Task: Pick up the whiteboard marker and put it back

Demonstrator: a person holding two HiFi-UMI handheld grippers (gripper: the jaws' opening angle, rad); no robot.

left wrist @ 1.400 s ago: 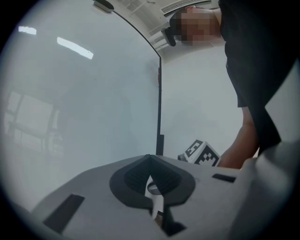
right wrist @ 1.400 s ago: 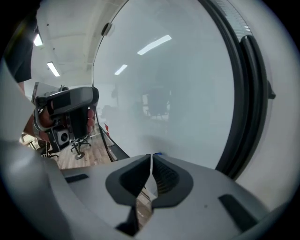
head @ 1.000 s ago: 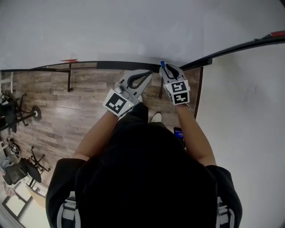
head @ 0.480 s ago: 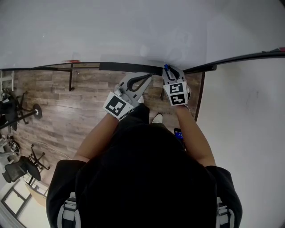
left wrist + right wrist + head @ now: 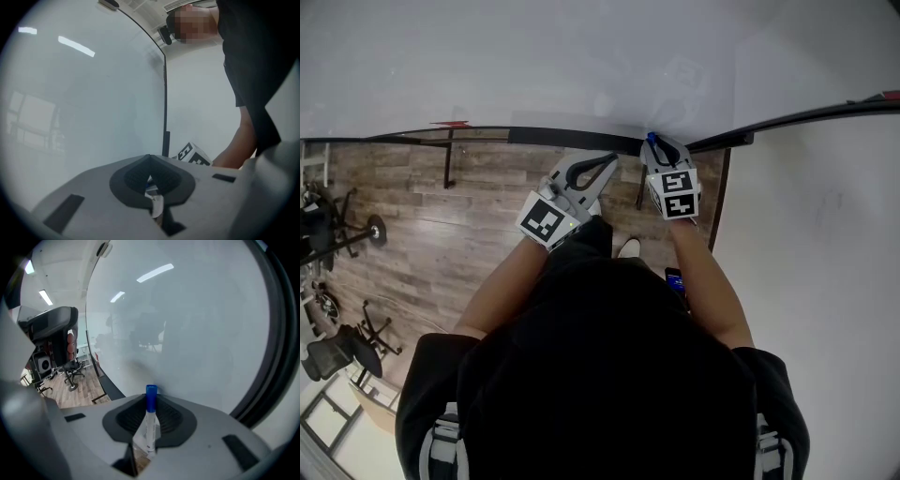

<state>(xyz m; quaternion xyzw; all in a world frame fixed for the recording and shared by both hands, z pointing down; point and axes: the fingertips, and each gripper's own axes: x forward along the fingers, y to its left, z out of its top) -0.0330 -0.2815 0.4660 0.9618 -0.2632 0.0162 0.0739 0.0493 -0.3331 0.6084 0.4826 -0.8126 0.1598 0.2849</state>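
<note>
My right gripper [image 5: 659, 152] has edged up to the black tray [image 5: 562, 138] at the bottom edge of the whiteboard [image 5: 534, 66], clenching the blue-capped whiteboard marker [image 5: 150, 420], which I should lay level before releasing; my left gripper [image 5: 598, 167] idles closed.

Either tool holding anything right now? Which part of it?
Right tool grips the whiteboard marker by its white barrel; the blue cap sticks out past the jaws. Left tool is shut on nothing.

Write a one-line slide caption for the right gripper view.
Right gripper clamps a blue-capped whiteboard marker, cap pointing toward the whiteboard.
</note>
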